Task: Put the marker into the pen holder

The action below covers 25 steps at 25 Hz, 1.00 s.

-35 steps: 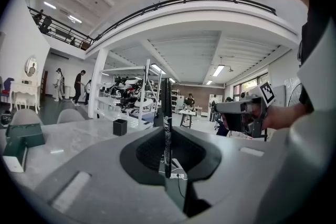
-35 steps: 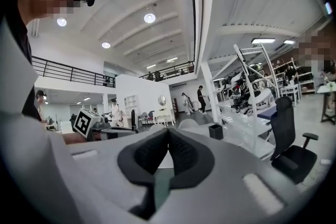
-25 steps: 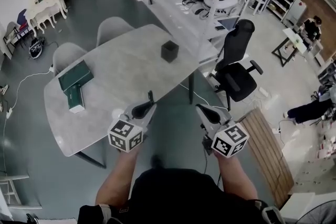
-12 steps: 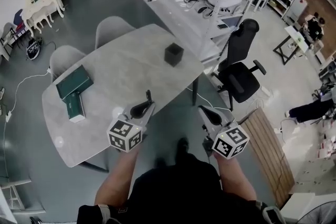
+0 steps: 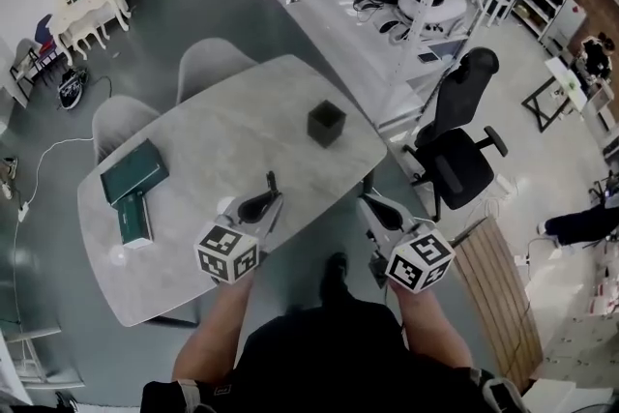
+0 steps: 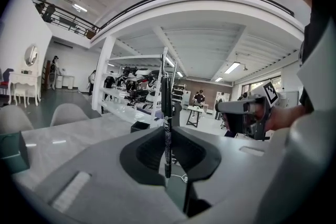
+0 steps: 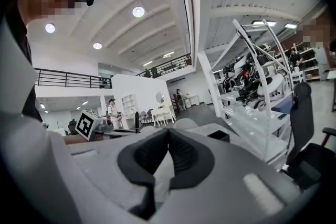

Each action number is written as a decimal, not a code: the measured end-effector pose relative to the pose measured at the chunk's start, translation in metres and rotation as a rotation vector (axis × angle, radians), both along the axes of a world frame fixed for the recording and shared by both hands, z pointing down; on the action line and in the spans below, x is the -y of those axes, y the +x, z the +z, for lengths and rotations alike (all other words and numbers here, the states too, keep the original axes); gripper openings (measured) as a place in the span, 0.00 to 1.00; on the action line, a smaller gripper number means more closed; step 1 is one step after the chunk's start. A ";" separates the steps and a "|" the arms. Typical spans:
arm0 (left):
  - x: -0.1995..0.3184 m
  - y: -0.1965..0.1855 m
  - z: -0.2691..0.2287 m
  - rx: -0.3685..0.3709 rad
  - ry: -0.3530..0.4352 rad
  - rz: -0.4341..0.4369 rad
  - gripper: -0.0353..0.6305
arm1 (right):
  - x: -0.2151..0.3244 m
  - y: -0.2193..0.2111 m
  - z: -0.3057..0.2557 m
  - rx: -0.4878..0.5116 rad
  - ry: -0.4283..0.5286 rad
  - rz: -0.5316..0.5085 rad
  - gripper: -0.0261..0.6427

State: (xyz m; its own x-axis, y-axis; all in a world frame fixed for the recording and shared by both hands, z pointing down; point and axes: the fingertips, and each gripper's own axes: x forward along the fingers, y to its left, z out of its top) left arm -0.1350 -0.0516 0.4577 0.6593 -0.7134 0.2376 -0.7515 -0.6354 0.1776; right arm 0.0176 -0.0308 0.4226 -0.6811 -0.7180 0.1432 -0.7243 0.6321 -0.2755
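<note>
A black marker (image 6: 167, 128) stands upright between the jaws of my left gripper (image 5: 268, 200), which is shut on it; its top (image 5: 272, 180) sticks up over the table's near edge. The black square pen holder (image 5: 326, 123) stands on the grey table (image 5: 222, 150) toward its far right end, well beyond the left gripper. It also shows small past the marker as a dark box (image 6: 139, 126) and in the right gripper view (image 7: 218, 136). My right gripper (image 5: 369, 207) is shut with nothing in it, held off the table's right end.
Two green boxes (image 5: 133, 184) lie at the table's left end. Two grey chairs (image 5: 208, 65) stand behind the table, a black office chair (image 5: 456, 142) to its right, a long white bench with gear (image 5: 372, 5) beyond. A wooden pallet (image 5: 501, 295) lies at right.
The view has shifted a little: table and pen holder sit slightly right and lower than before. Both grippers keep their pose, the left still holding the marker.
</note>
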 end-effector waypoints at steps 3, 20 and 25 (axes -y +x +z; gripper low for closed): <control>0.040 0.017 0.003 0.002 -0.021 -0.007 0.12 | 0.046 0.015 0.000 0.013 -0.008 -0.018 0.04; 0.186 0.092 0.011 -0.014 -0.097 -0.054 0.12 | 0.199 0.086 0.021 0.072 -0.089 -0.056 0.04; 0.208 0.080 0.007 -0.036 -0.067 -0.046 0.12 | 0.218 0.071 0.022 0.042 -0.088 -0.043 0.04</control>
State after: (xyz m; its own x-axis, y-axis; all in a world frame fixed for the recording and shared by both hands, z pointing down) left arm -0.0546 -0.2593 0.4643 0.6349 -0.7265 0.2628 -0.7722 -0.5858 0.2461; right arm 0.0890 -0.2483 0.4447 -0.7181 -0.6735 0.1753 -0.6834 0.6346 -0.3609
